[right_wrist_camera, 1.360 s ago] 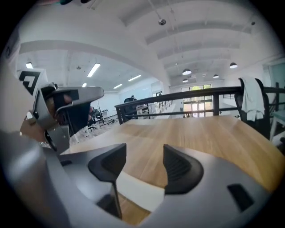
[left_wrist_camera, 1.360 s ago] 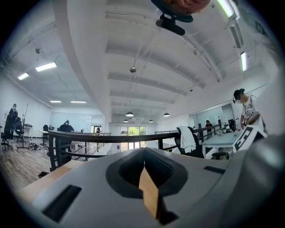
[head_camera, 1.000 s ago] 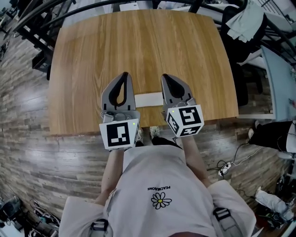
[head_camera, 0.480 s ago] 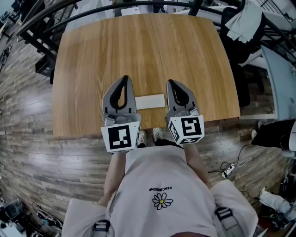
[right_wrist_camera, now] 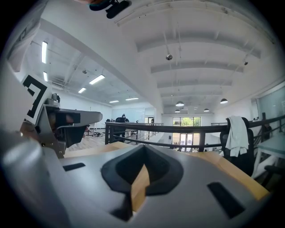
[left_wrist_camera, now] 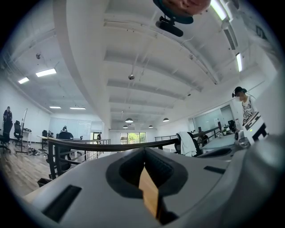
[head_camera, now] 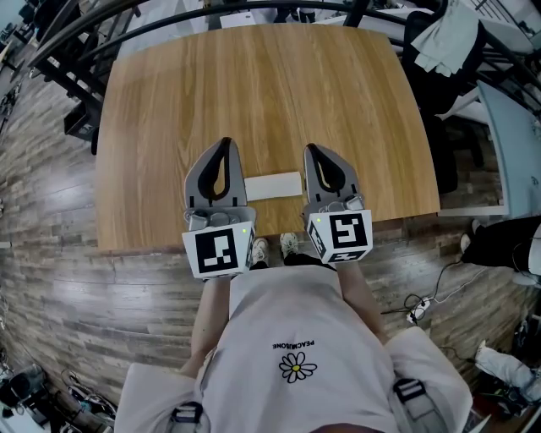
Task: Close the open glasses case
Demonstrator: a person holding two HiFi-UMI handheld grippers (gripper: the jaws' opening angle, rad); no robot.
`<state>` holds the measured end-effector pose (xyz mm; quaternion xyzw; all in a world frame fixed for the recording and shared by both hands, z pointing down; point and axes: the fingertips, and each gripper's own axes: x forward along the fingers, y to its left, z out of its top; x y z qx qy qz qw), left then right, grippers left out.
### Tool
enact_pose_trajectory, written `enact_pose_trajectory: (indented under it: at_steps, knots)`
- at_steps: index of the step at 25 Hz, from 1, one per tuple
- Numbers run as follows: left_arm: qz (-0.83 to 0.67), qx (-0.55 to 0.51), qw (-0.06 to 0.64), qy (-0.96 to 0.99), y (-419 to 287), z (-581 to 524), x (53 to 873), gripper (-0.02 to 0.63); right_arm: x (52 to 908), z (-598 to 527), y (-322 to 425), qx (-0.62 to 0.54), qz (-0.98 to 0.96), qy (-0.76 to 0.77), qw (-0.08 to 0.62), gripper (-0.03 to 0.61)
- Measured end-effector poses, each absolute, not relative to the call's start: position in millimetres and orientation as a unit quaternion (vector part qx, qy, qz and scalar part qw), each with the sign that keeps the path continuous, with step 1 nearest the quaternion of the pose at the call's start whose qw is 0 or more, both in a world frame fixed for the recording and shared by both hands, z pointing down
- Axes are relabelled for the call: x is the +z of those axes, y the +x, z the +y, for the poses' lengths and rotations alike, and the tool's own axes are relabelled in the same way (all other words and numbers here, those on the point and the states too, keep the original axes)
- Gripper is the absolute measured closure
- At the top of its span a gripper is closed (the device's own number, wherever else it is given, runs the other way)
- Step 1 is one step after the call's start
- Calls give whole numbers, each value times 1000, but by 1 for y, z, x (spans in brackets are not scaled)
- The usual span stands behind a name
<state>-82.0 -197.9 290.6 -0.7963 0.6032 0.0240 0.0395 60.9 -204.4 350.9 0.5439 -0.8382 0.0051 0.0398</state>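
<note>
A flat white glasses case [head_camera: 272, 185] lies on the wooden table [head_camera: 254, 84] near its front edge; whether its lid stands open I cannot tell from above. My left gripper [head_camera: 226, 145] is just left of the case, its jaws shut with nothing between them. My right gripper [head_camera: 312, 150] is just right of the case, also shut and empty. Both point away from me, level over the table, with the case between their bodies. In the left gripper view the left gripper's tips [left_wrist_camera: 143, 153] meet; in the right gripper view the right gripper's tips [right_wrist_camera: 143, 149] meet. Neither gripper view shows the case.
A black railing [head_camera: 169, 13] curves round the table's far side. A dark chair with white cloth [head_camera: 452, 38] stands at the right rear. Cables and a power strip [head_camera: 414, 309] lie on the wood floor. The table's front edge [head_camera: 152, 241] runs just under the marker cubes.
My right gripper has rolled a little, so its marker cube sits straighter, and it has shifted slightly right. The left gripper and the case have kept still.
</note>
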Motion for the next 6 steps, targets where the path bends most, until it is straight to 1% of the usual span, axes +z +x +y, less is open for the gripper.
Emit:
enact_pose_trajectory:
  at_steps: [6]
  knots:
    - [607, 6, 45, -793, -88, -199, 299, 597, 349, -206, 61, 4, -839, 542, 41, 571]
